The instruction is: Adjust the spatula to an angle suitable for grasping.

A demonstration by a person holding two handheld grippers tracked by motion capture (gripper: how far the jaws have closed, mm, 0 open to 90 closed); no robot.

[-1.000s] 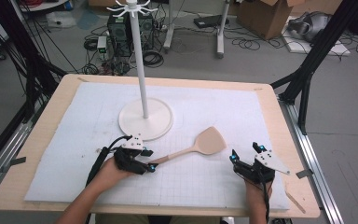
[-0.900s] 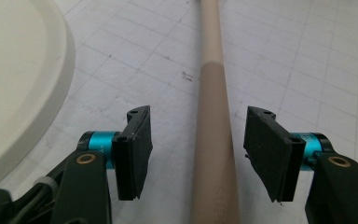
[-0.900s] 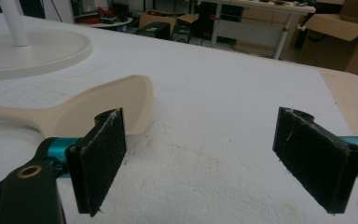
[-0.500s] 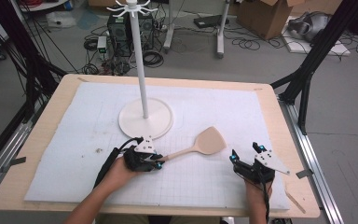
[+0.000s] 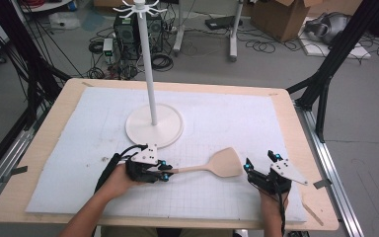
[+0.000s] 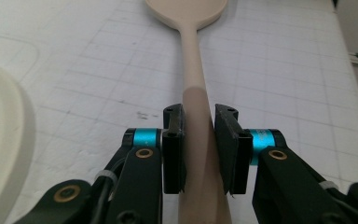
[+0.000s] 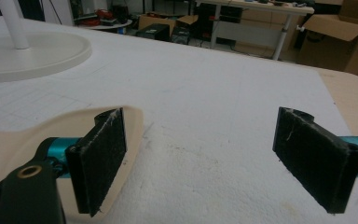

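Observation:
A wooden spatula (image 5: 222,164) lies flat on the white mat, blade to the right, handle pointing left. My left gripper (image 5: 166,175) is at the handle's end. In the left gripper view both pads press the sides of the handle (image 6: 191,70), so my left gripper (image 6: 199,116) is shut on it. My right gripper (image 5: 260,161) rests on the mat just right of the blade, open and empty. In the right gripper view the blade's edge (image 7: 51,126) lies behind the left pad of my right gripper (image 7: 205,135), outside the gap.
A white stand with a round base (image 5: 154,126) and a tall pole (image 5: 148,64) topped with hooks stands behind the left gripper. The gridded white mat (image 5: 227,113) covers most of the wooden table (image 5: 301,128). Cables, boxes and frame legs lie beyond the table.
My left gripper slid right along the mat to the spatula's handle end and its jaws came onto it. The spatula and my right gripper stayed put.

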